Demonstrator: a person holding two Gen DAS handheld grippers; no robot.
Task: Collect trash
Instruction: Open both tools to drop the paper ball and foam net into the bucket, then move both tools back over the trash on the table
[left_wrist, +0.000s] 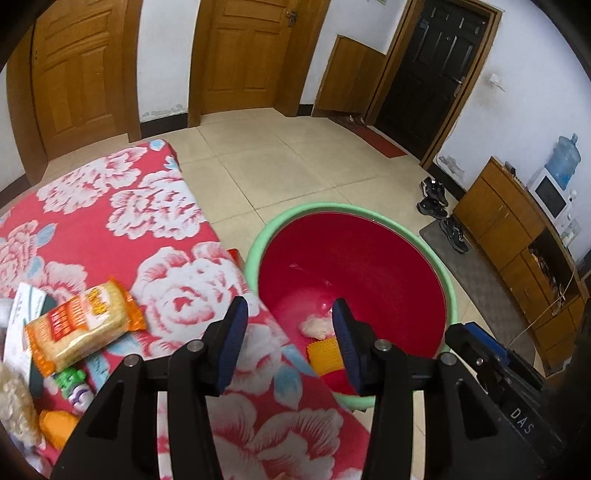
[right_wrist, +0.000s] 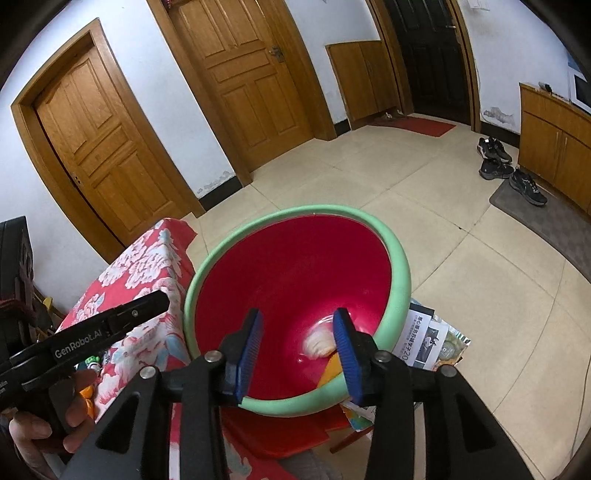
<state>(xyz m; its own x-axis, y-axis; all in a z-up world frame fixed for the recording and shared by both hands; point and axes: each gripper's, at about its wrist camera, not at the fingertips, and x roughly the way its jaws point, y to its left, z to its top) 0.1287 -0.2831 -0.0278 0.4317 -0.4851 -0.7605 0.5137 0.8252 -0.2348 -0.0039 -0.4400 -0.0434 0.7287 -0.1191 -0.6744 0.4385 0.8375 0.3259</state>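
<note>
A red basin with a green rim (left_wrist: 258, 243) (right_wrist: 399, 258) stands beside the table covered in a red flowered cloth (left_wrist: 110, 206) (right_wrist: 147, 258). In the basin lie a crumpled tissue (left_wrist: 316, 326) (right_wrist: 317, 343) and a yellow-orange wrapper (left_wrist: 325, 354) (right_wrist: 332, 367). On the cloth lies an orange cracker packet (left_wrist: 81, 325) among other trash at the left. My left gripper (left_wrist: 288, 343) is open and empty over the table edge and basin. My right gripper (right_wrist: 299, 354) is open and empty above the basin.
Crumpled tissue (left_wrist: 16, 402), a white paper (left_wrist: 22, 317) and small packets (left_wrist: 74, 387) lie at the table's left. Printed papers (right_wrist: 424, 339) lie under the basin on a red stool (right_wrist: 280, 432). Shoes (right_wrist: 509, 170) and a mat (right_wrist: 546, 229) are near a wooden cabinet (left_wrist: 517, 236).
</note>
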